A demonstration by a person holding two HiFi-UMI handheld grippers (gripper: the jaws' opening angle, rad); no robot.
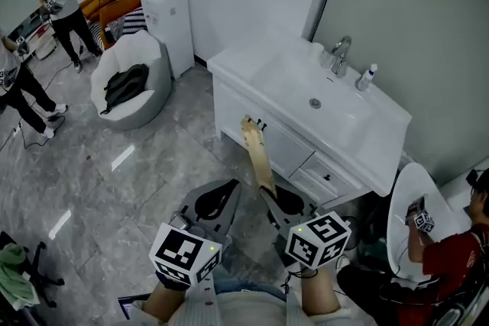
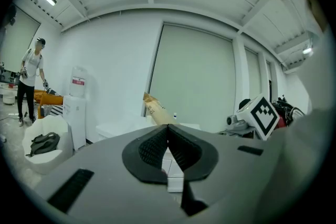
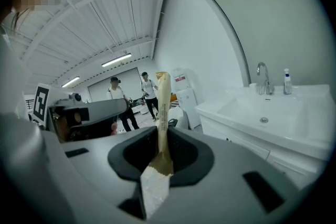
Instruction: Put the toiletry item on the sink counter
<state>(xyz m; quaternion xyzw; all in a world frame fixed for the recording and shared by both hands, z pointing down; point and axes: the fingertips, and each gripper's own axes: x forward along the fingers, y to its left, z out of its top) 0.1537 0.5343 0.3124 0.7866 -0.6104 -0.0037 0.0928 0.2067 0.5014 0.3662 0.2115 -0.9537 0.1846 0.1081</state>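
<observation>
The toiletry item is a long tan tube (image 1: pixel 257 153), and my right gripper (image 1: pixel 270 196) is shut on its lower end. The tube sticks up and forward between the jaws, toward the white sink counter (image 1: pixel 238 61). In the right gripper view the tube (image 3: pixel 163 105) rises straight out of my right gripper (image 3: pixel 159 153), with the counter (image 3: pixel 294 131) off to the right. My left gripper (image 1: pixel 217 202) hangs beside it, shut with nothing in it. In the left gripper view its pads meet at the tip (image 2: pixel 168 127), and the tube (image 2: pixel 156 111) shows just beyond.
A faucet (image 1: pixel 341 54) and a small bottle (image 1: pixel 367 77) stand at the basin's back edge. Cabinet drawers (image 1: pixel 290 153) face me. A water dispenser (image 1: pixel 170 15) and a white beanbag (image 1: pixel 131 80) stand left; two people are farther left. A person in red (image 1: pixel 451 256) sits at right.
</observation>
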